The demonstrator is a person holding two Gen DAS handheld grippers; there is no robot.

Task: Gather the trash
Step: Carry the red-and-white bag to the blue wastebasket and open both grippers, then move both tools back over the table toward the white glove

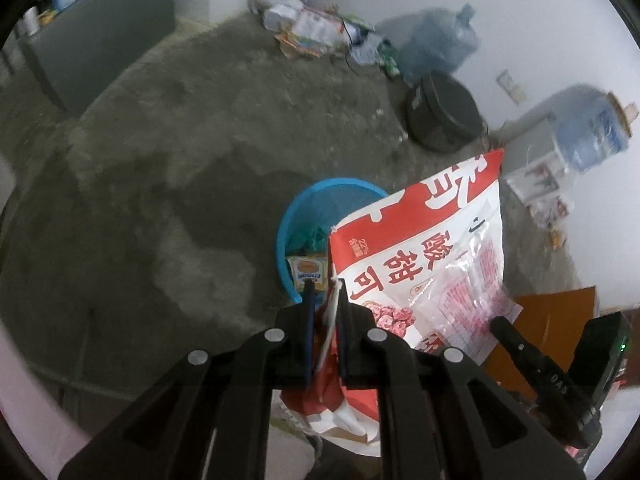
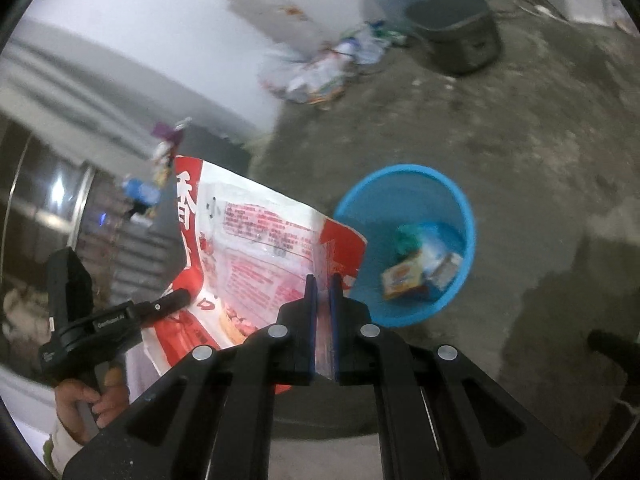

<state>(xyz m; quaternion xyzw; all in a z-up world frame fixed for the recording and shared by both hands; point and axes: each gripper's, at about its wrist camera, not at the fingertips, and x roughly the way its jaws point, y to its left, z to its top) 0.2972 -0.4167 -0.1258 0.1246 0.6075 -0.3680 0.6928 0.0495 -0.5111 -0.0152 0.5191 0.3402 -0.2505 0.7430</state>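
A large red and white snack bag (image 1: 432, 248) is held in the air between both grippers, above the concrete floor. My left gripper (image 1: 324, 292) is shut on one edge of it. My right gripper (image 2: 324, 284) is shut on the opposite edge of the bag (image 2: 256, 240). A blue bin (image 1: 320, 200) stands on the floor just beyond the bag; it holds a small orange carton (image 1: 308, 272) and green scraps. In the right wrist view the bin (image 2: 452, 200) lies to the right of the bag. The other gripper shows in each view: the right one (image 1: 556, 364), the left one (image 2: 112, 316).
A litter pile (image 1: 320, 32) lies by the far wall, with two big water jugs (image 1: 436, 40) and a black round case (image 1: 444, 112). A brown cardboard sheet (image 1: 548, 320) lies at the right. A grey cabinet (image 1: 100, 40) stands at the left.
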